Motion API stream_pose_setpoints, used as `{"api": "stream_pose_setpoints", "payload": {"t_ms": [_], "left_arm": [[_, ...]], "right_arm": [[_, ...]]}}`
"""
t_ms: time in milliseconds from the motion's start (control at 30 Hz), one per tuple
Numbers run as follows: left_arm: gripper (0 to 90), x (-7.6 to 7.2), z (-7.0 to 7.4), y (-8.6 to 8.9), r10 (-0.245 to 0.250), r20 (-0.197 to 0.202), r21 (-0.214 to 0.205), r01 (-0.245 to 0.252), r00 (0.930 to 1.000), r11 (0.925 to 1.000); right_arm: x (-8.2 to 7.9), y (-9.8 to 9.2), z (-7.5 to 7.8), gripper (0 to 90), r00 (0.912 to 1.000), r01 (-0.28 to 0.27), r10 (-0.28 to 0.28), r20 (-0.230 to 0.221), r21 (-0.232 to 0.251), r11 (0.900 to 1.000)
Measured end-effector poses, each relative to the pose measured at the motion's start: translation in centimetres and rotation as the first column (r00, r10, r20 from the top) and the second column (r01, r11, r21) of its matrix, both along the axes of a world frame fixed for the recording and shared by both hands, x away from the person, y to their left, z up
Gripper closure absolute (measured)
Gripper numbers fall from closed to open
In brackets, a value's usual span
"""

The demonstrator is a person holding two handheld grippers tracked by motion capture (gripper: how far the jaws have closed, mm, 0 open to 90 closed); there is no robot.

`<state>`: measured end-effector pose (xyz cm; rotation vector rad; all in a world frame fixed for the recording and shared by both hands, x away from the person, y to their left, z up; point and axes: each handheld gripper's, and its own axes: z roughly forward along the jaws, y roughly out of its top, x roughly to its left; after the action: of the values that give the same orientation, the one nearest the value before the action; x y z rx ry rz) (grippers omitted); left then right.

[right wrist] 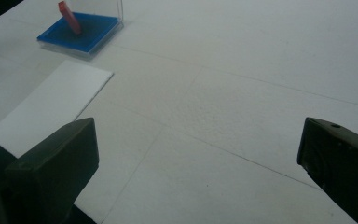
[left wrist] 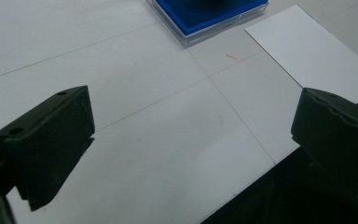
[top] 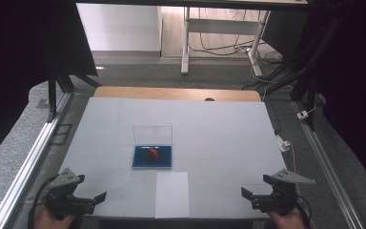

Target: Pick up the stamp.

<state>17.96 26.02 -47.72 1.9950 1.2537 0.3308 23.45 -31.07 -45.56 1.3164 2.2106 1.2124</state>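
A clear case with a blue base [top: 152, 156] sits mid-table, its transparent lid [top: 152, 135] standing upright behind it. A small red piece [top: 153, 152] rests on the blue base; in the right gripper view the red piece [right wrist: 69, 17] leans tilted on the blue base [right wrist: 81, 35]. A white sheet [top: 172, 194] lies in front of the case. My left gripper [top: 95, 200] is at the near left corner, open and empty. My right gripper [top: 248, 195] is at the near right corner, open and empty. The left gripper view catches the corner of the blue base [left wrist: 209, 16] and the white sheet [left wrist: 310, 53].
The white table surface [top: 219, 129] has a wooden strip [top: 176, 93] along its far edge. Metal rails [top: 26, 162] run beside the table on both sides. A desk frame and cables [top: 228, 45] stand on the floor beyond.
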Motion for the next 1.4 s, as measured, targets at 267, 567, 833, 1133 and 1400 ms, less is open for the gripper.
{"api": "stream_pose_setpoints", "payload": {"t_ms": [267, 567, 833, 1133, 1400], "left_arm": [[1.2, 0.0, 0.0, -0.1, -0.016, 0.003, 0.006, 0.016, 0.9999, 0.9999], [0.9, 0.0, 0.0, -0.2, -0.014, -0.006, 0.019, 0.014, 0.9999, 0.9997], [0.7, 0.2, -0.1, -0.3, -0.022, -0.021, 0.026, 0.022, 0.9995, 0.9994], [0.0, 0.2, 0.0, -0.3, -0.029, -0.012, 0.019, 0.029, 0.9995, 0.9994], [0.0, 0.3, 0.4, -0.7, -0.034, 0.02, 0.016, 0.034, 0.9992, 0.9993]], "right_arm": [[0.0, 0.8, -0.1, 0.0, 0.9966, -0.082, 0.082, -0.011, -0.055, 0.9951], [-0.2, 1.0, 0.0, 0.0, 0.9957, -0.092, 0.093, 0.005, -0.076, 0.9929], [-0.1, 1.0, -0.1, 0.0, 0.9949, -0.101, 0.101, 0.0, -0.065, 0.9928], [-0.1, 1.0, -0.1, 0.0, 0.9945, -0.104, 0.104, -0.002, -0.072, 0.9919], [-0.1, 1.2, -0.1, 0.0, 0.9936, -0.113, 0.113, -0.008, -0.081, 0.9903]]}}
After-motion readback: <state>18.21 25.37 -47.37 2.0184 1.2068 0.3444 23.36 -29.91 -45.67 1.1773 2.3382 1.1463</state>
